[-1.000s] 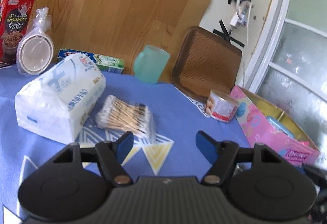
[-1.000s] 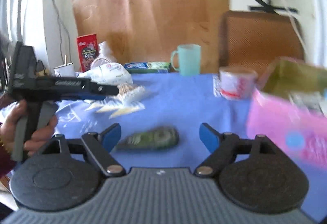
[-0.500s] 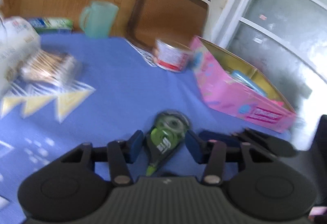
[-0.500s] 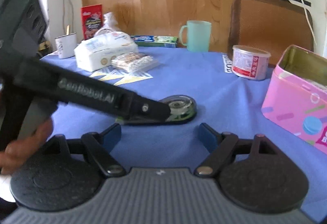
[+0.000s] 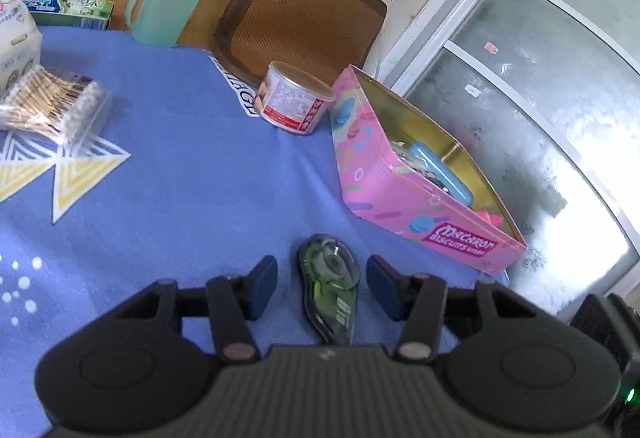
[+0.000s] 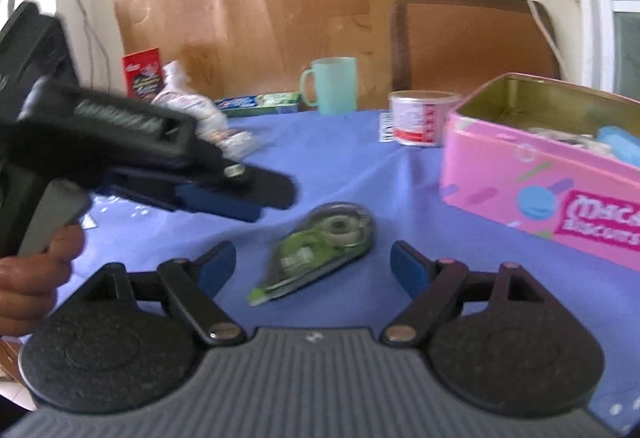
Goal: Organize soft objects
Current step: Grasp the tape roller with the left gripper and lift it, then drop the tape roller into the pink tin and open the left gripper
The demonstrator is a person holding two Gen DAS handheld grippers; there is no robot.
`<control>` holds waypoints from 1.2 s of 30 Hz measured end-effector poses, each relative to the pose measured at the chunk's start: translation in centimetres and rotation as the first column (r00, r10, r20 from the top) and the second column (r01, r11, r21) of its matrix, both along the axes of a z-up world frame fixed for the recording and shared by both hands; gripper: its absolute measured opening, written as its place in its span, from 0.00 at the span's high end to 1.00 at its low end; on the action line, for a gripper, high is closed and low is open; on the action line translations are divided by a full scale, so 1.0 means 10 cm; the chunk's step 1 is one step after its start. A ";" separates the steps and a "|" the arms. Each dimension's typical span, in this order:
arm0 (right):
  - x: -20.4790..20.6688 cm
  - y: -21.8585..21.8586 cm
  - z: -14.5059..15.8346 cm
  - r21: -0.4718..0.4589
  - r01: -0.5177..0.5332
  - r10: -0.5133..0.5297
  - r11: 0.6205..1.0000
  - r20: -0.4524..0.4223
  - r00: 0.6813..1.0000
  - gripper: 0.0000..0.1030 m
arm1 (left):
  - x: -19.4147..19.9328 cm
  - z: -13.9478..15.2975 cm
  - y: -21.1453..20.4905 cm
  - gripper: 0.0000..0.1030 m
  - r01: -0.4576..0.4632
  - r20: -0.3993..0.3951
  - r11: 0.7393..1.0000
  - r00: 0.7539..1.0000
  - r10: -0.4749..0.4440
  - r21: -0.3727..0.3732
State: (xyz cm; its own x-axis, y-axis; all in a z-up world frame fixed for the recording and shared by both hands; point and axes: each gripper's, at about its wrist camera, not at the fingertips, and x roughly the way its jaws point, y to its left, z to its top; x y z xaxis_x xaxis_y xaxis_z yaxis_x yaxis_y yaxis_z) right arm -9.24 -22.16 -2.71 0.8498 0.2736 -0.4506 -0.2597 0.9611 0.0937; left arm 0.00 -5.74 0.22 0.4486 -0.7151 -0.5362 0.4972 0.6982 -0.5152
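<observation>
A green and clear correction tape dispenser (image 5: 330, 284) lies on the blue tablecloth (image 5: 192, 190). My left gripper (image 5: 322, 284) is open, with its blue pads on either side of the dispenser and not touching it. The dispenser also shows in the right wrist view (image 6: 318, 248). My right gripper (image 6: 314, 270) is open and empty, just short of the dispenser. The left gripper (image 6: 224, 198) comes in from the left in that view. A pink biscuit tin (image 5: 404, 190) stands open at the right, with a blue case (image 5: 440, 174) and other items inside. It also shows in the right wrist view (image 6: 540, 174).
A bag of cotton swabs (image 5: 52, 106) and a white tissue pack (image 5: 16, 50) lie at the left. A small can (image 5: 294, 98), a teal mug (image 5: 164, 12), a toothpaste box (image 5: 68, 10) and a brown tray (image 5: 300, 10) stand at the back. The table edge is at the right.
My left gripper swung right from the cotton swabs to the dispenser, closed partway around it, then opened wider. The right gripper stayed open behind the dispenser.
</observation>
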 end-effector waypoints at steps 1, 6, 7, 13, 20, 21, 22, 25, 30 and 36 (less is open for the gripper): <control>0.02 0.05 -0.03 -0.021 0.002 -0.002 1.000 -0.006 1.000 0.21 | 0.00 0.00 -0.04 0.51 0.011 0.003 1.000 1.000 -0.011 0.010; -0.03 0.12 -0.08 -0.064 0.036 -0.033 0.997 0.048 0.998 0.56 | -0.05 -0.09 -0.25 0.51 0.027 0.033 0.995 0.999 -0.030 0.091; -0.03 0.09 -0.08 -0.059 0.042 -0.039 0.997 0.050 0.998 0.57 | -0.05 -0.09 -0.27 0.54 0.024 0.043 0.995 0.999 -0.028 0.096; -0.13 -0.01 0.03 -0.038 0.080 -0.075 0.996 0.117 0.990 0.60 | -0.08 0.05 -0.33 0.56 0.024 0.060 0.998 0.998 -0.028 0.058; -0.16 -0.27 0.42 -0.059 0.185 -0.159 0.981 0.304 0.939 0.60 | 0.01 0.55 -0.78 0.56 0.094 0.165 0.995 0.981 -0.099 0.037; -0.13 -0.35 0.46 -0.052 0.207 -0.181 0.977 0.315 0.932 0.60 | 0.04 0.60 -0.88 0.56 0.110 0.173 0.993 0.978 -0.115 0.039; -0.11 -0.45 0.49 -0.038 0.229 -0.205 0.973 0.321 0.925 0.60 | 0.08 0.64 -1.00 0.56 0.126 0.181 0.991 0.975 -0.132 0.042; -0.01 -0.75 0.53 -0.007 0.293 -0.276 0.956 0.322 0.906 0.60 | 0.17 0.67 -1.39 0.56 0.172 0.187 0.984 0.966 -0.179 0.051; 0.27 -1.14 0.46 -0.048 0.403 -0.372 0.914 0.300 0.878 0.63 | 0.33 0.59 -1.95 0.55 0.192 0.189 0.980 0.962 -0.199 0.057; 0.31 -1.46 0.34 -0.038 0.539 -0.513 0.842 0.259 0.819 0.55 | 0.33 0.57 -1.89 0.51 0.160 0.178 0.986 0.970 -0.165 0.044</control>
State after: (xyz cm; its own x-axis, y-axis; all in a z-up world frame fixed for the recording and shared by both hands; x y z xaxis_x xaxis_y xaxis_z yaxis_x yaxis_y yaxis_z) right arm -6.13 -36.78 0.70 0.9325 -0.2822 -0.2255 0.2867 0.9579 -0.0130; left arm 3.34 -24.63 5.90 0.4190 -0.7716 -0.4787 0.6881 0.6138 -0.3870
